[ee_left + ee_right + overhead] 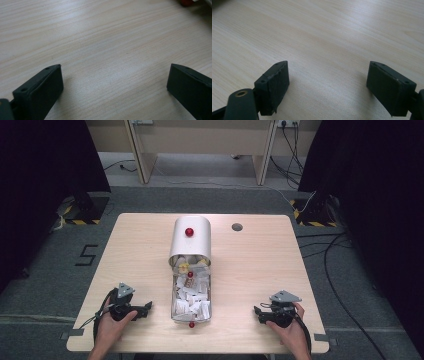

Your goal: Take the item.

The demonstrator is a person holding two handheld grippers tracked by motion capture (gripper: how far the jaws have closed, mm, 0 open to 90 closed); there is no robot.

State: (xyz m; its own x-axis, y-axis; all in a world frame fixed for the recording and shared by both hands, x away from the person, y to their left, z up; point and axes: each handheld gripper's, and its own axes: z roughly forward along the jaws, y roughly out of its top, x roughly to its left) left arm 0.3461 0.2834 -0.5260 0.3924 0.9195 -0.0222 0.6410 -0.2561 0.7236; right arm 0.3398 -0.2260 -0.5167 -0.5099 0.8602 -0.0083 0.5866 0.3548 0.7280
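Left gripper (pixel 146 308) and right gripper (pixel 256 312) rested low on table (pixel 260 265), either side of box (pixel 191 307). Jaws of both spread wide, nothing held. Box laid at table centre; lid (pixel 190 240) slid back, paper scraps (pixel 191 295) exposed, judged for easy reach.

One sign could be read: a large black figure "5" (pixel 88 255) was marked on the grey floor (pixel 45 270) left of the desk (pixel 250 270). The paper packets (pixel 191 297) in the clear container on the desk carried print too small to make out.
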